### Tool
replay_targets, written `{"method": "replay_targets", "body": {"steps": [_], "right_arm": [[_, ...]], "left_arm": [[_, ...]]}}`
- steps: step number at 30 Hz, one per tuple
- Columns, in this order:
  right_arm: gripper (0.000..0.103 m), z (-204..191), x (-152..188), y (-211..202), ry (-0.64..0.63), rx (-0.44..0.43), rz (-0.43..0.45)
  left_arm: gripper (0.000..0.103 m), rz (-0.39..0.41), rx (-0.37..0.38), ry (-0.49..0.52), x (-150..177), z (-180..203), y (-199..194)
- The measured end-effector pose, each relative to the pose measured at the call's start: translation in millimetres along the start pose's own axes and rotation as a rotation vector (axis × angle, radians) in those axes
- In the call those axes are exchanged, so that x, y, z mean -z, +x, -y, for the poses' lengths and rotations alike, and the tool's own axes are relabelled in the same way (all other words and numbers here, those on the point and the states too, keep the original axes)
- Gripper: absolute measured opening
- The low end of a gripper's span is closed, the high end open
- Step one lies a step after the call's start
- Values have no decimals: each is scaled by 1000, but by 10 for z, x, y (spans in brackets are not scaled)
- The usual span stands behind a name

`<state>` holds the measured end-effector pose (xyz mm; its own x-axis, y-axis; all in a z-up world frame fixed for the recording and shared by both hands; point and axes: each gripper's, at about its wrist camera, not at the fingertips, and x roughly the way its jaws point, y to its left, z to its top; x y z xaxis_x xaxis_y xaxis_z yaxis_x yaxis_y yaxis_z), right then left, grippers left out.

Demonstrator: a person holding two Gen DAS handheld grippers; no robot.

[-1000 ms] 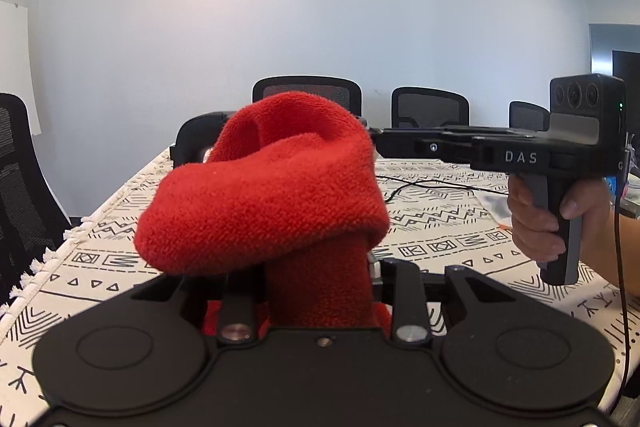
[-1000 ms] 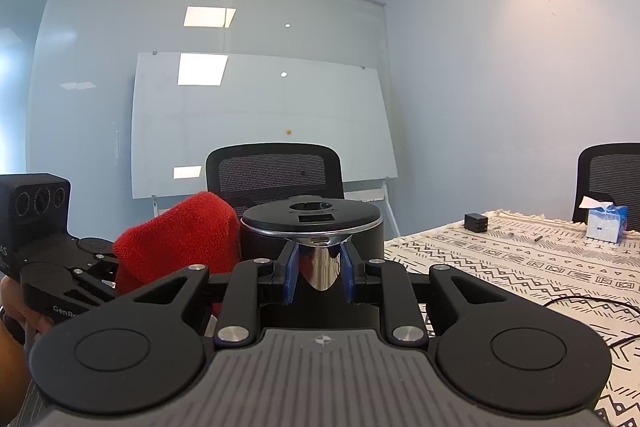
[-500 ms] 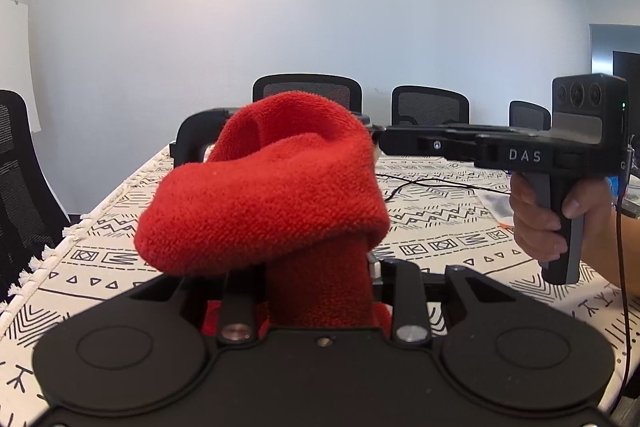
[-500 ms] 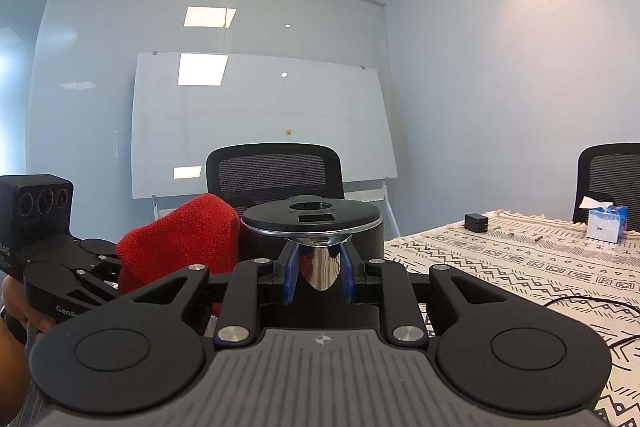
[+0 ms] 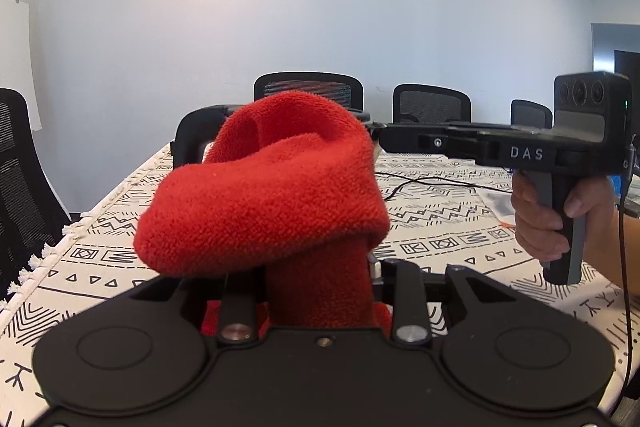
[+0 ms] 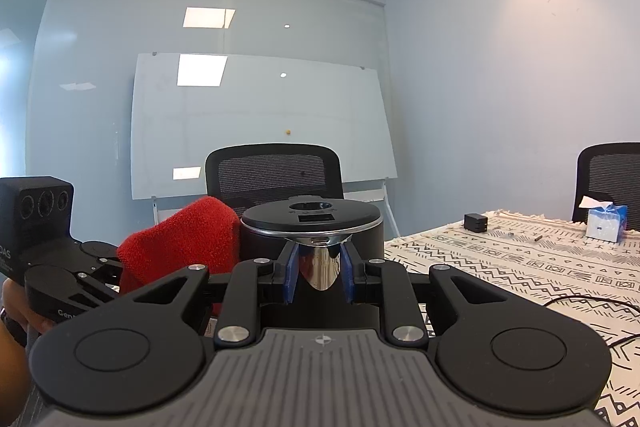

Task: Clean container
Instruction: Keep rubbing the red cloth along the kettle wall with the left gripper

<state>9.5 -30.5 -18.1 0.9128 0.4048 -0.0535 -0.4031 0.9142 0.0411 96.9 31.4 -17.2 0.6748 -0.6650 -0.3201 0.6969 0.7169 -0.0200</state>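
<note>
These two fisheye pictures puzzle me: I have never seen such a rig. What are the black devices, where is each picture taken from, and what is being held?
No robot arm here: a person holds a pistol-grip tool with two fingers in each hand. Each picture comes from a camera on one tool, looking along its fingers. The left gripper is shut on a red cloth. The right gripper is shut on the shiny spout of a black container; the cloth sits beside the container's side. Below is a table under a patterned tablecloth, with a tissue box, a small black block and a cable.
</note>
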Motion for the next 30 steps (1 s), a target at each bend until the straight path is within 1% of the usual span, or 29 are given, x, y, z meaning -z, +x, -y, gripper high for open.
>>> {"method": "replay_targets", "body": {"steps": [2,6,9,11,18,21,26,30], "right_arm": [[22,-2,-5,11,0,0,0],[22,-6,-7,27,4,0,2],[22,-11,-7,31,3,2,2],[22,-9,-14,21,3,2,2],[22,-3,-41,-6,2,3,3],[22,8,-44,-6,4,3,3],[22,11,-47,-20,3,4,4],[22,7,-46,-25,3,4,4]], "left_arm": [[35,-17,4,-7,32,0,35],[35,-20,1,-12,7,0,42],[35,26,22,4,-66,26,-29],[35,35,42,0,-87,45,-42],[35,-16,68,-2,55,130,77],[35,-10,64,7,23,121,62],[35,34,54,8,-103,85,-15],[36,12,74,3,-23,104,58]]}}
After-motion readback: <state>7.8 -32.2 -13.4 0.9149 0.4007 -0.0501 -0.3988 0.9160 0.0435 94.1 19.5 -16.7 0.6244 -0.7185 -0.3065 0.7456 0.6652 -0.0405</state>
